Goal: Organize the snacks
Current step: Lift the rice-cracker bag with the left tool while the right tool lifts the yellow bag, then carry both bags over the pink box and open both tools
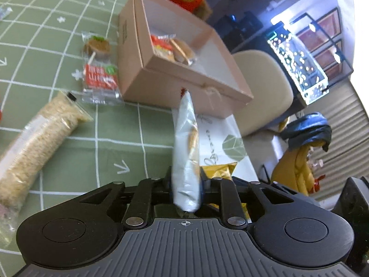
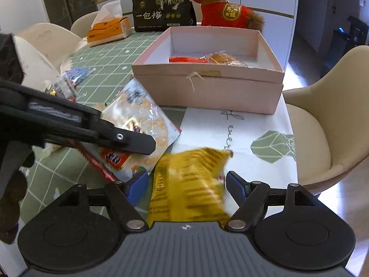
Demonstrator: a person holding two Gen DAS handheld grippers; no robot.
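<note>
Snack packets lie spread on the green checked tablecloth [image 1: 69, 46] of the table, around an open pink cardboard box [image 1: 175, 85] that stands near the table's edge. Inside the box already lie a red packet [image 2: 188, 59] and a clear packet of round cakes [image 2: 224, 59]. Behind the box stand a black snack bag [image 2: 162, 9], a red plush toy [image 2: 227, 9] and an orange tissue box [image 2: 108, 30]. Beside the box's left wall lies a clear packet with a red label [image 1: 99, 69], and nearer the left edge lies a long roll of rice crackers [image 1: 34, 143], slanted.

The left gripper [image 1: 186, 184] is clenched on a pale blue cracker packet [image 1: 186, 143]. This packet is turned on its edge, and its long axis points away from the gripper toward the front wall of the box, with its far end just before that wall. The front wall stands between the packet and the inside of the box.

The right gripper [image 2: 186, 182] is spread wide, with a yellow packet [image 2: 184, 184] between its blue fingers [image 2: 138, 184]; I cannot tell if they press on it. The yellow packet lies on the white part of the cloth, near the table's edge.
</note>
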